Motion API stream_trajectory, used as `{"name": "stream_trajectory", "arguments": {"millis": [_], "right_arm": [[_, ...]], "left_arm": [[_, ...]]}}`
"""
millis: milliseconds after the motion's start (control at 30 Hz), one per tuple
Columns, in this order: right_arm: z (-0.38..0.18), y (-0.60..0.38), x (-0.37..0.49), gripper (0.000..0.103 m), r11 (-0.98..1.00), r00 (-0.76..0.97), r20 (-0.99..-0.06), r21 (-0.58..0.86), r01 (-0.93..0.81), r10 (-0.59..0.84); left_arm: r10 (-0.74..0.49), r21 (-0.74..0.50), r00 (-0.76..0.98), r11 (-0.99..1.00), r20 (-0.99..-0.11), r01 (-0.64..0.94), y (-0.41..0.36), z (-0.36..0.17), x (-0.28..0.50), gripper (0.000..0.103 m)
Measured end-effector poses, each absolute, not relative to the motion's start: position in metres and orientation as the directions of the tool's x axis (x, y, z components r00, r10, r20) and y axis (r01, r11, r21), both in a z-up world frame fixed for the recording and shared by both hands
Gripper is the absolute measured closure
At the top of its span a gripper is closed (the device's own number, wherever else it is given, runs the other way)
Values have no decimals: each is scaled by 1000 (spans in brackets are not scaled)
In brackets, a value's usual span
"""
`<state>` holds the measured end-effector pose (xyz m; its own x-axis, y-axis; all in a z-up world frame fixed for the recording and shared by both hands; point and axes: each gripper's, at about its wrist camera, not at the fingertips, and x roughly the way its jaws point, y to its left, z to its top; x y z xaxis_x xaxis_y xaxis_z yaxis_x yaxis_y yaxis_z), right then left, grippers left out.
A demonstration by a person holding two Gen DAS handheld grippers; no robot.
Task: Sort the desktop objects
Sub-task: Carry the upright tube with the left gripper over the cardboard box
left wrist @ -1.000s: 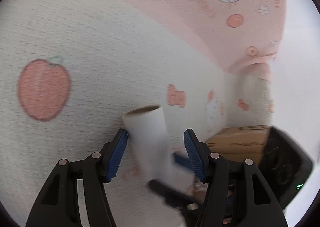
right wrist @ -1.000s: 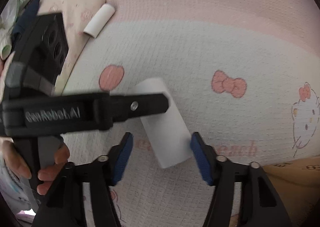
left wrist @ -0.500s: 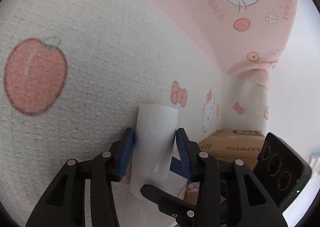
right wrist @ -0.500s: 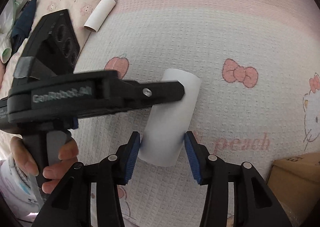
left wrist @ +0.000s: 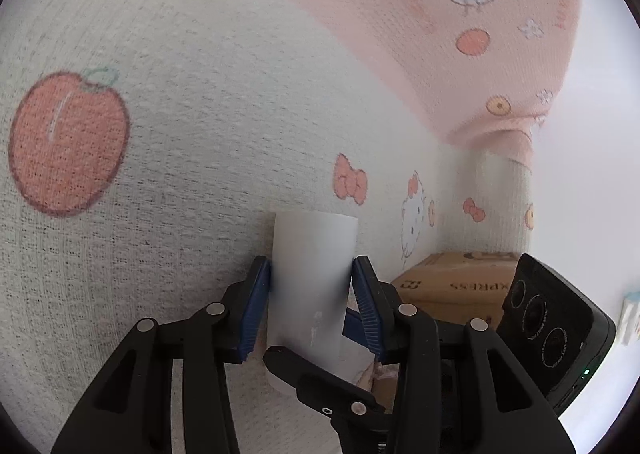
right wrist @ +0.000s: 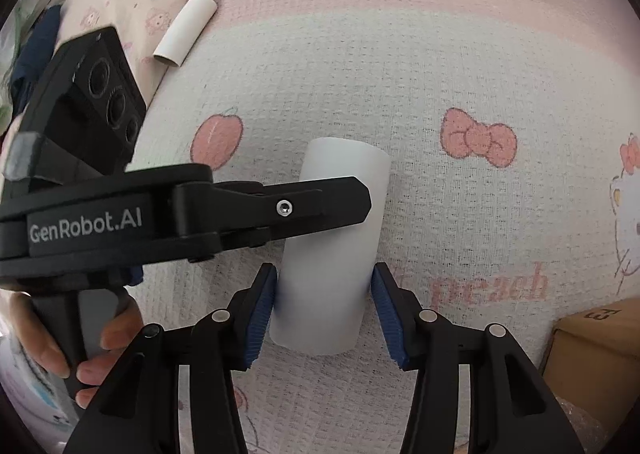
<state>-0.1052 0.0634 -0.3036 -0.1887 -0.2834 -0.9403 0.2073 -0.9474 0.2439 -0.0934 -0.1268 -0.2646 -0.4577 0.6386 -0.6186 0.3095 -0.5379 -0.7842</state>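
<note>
A white paper tube (left wrist: 310, 286) is held above the Hello Kitty blanket (left wrist: 200, 134). My left gripper (left wrist: 312, 302) is shut on it, blue pads pressing both sides. In the right wrist view the same tube (right wrist: 332, 254) sits between the pads of my right gripper (right wrist: 324, 310); the left pad touches it and the right pad stands a little off, so this gripper is open. The left gripper's finger (right wrist: 280, 206) crosses the tube's upper part from the left. A second, smaller white tube (right wrist: 186, 30) lies far left by a pillow.
A pink patterned pillow (right wrist: 120, 6) lies at the top left. A brown cardboard box (left wrist: 452, 286) stands at the right, also showing in the right wrist view (right wrist: 596, 354). The person's hand (right wrist: 60, 354) holds the left gripper's handle.
The left gripper closed onto the tube a second ago and holds it. The right gripper closed on the tube half a second ago and has now opened slightly off it.
</note>
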Motion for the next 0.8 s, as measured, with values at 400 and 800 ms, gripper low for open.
{"name": "stream_trajectory", "arguments": {"millis": [400,800], "right_arm": [[-250,41,-93,57,-960,-312,-921,163,229,-231],[-151,71,-70,58,-961,-491,-850,64,269,-193]], "left_arm": [[576,-727,-538,-678,-616,107,-108,-183,-85,57],[550,-673,-605,-739,-576,-31,-93,-86,-84,57]]}}
